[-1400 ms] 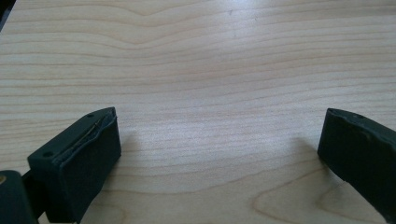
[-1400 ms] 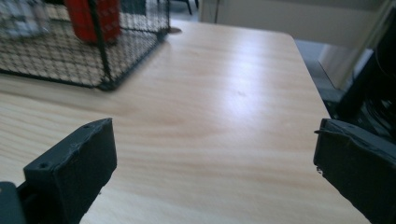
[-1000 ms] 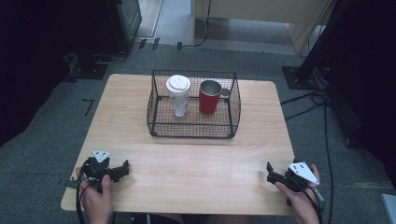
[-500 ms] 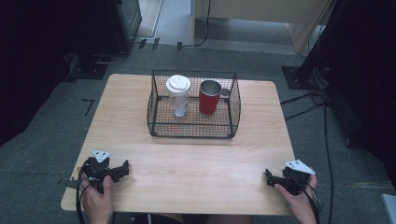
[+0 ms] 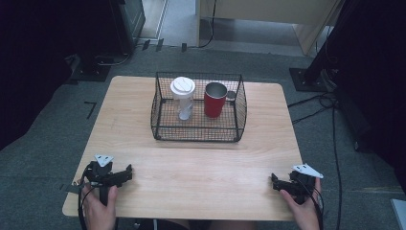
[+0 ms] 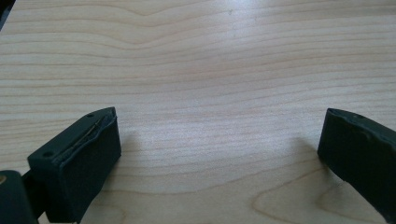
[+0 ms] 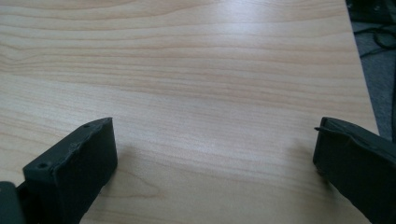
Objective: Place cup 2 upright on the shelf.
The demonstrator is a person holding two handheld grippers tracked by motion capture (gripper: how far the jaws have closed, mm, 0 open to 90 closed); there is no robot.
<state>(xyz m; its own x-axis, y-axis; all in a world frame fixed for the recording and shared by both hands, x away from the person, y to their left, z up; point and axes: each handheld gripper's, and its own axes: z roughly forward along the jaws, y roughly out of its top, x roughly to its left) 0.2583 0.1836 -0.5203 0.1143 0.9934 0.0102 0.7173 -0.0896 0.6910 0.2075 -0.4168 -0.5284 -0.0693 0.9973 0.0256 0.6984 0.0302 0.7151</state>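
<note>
Broadly, the wooden desk [image 5: 191, 163] takes up the middle of the high view, with grey carpet around it and dark cables trailing at the right edge of the frame. Its front half is bare wood grain, and that same grain fills the background of both gripper views.

Next in size, a black wire basket [image 5: 198, 108] stands on the far half of the desk, a little above the centre of the frame. Inside it, at the left, a white cup [image 5: 183, 97] with a lid stands upright; just beside it at the right stands a red cup [image 5: 215, 99] with a metal rim, also upright. A small grey round thing sits behind the red cup against the basket's wall, too small to tell what it is.

Lower down, the left claw [image 5: 125, 173] rests on the desk at the lower left of the frame, held by a hand [image 5: 98, 207] that comes in from the bottom edge. Its jaws stand wide apart over bare wood in the left gripper view, gripping nothing.

The right claw [image 5: 275, 182] lies at the lower right, near the desk's front corner, with a hand [image 5: 304, 213] around it. Its jaws are likewise spread wide and empty. Both claws are well apart from the basket.
</note>
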